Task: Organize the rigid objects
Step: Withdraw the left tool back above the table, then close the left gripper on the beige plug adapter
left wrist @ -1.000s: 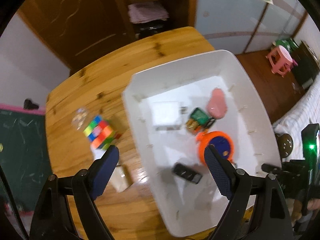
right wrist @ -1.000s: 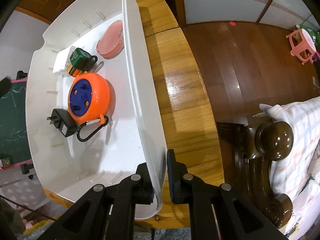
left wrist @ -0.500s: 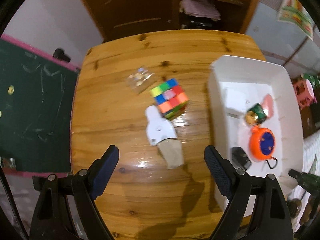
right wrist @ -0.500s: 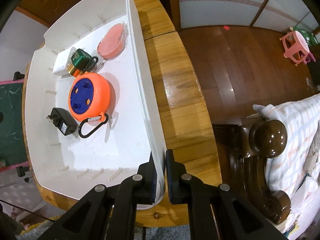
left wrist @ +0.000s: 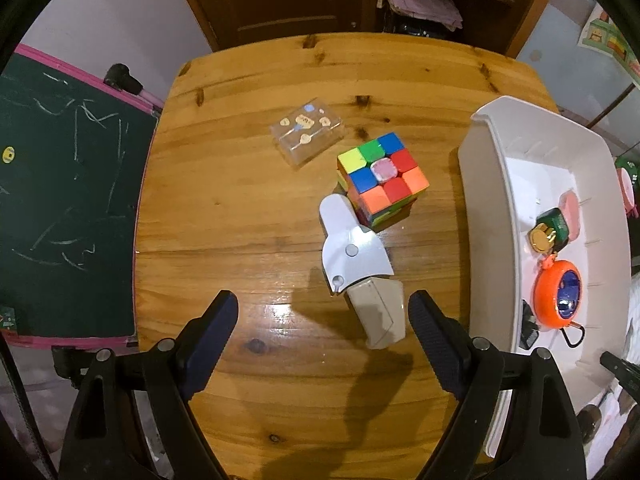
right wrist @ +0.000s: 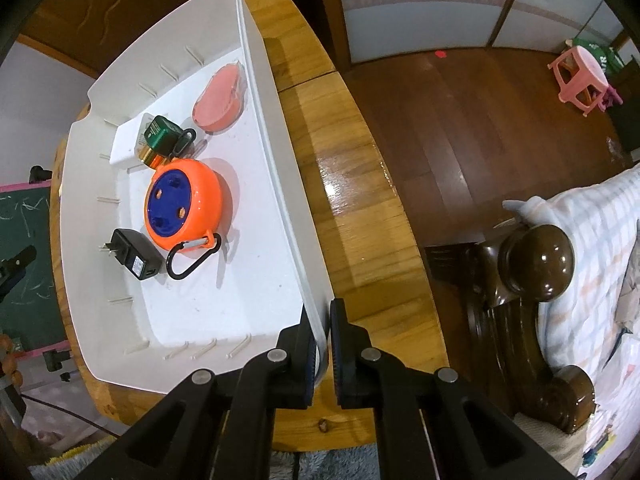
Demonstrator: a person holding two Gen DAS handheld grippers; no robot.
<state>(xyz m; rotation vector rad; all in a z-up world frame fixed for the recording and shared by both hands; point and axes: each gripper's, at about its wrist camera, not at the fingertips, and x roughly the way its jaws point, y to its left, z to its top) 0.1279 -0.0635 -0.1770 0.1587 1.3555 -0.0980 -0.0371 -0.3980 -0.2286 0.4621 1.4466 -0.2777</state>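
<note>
Wooden tabletop (left wrist: 248, 216) in a lived-in room, chalkboard off one edge, bed and floor off the other. White bin (left wrist: 490, 216) is the landmark: right tongs (right wrist: 323, 344) are clamped shut on its near rim, pinning it. Inside the bin: orange reel (right wrist: 184, 204), black adapter (right wrist: 134, 259), green-gold item (right wrist: 160, 140), pink case (right wrist: 220, 100). Left of the bin, loose on the wood: puzzle cube (left wrist: 382, 178), clear plastic box (left wrist: 306, 130), and a white-and-beige plastic piece (left wrist: 360, 272) touching the cube. Left tongs (left wrist: 323, 320) hang wide open and empty, pointing down over the wood left of the bin; the beige end of the plastic piece lies just ahead, toward the right finger (left wrist: 428, 320). Likely next pick. It looks rigid, light, smooth, probably slippery; squeeze across the narrow beige body. The cube would be stiff, best held by its flat opposite faces.
</note>
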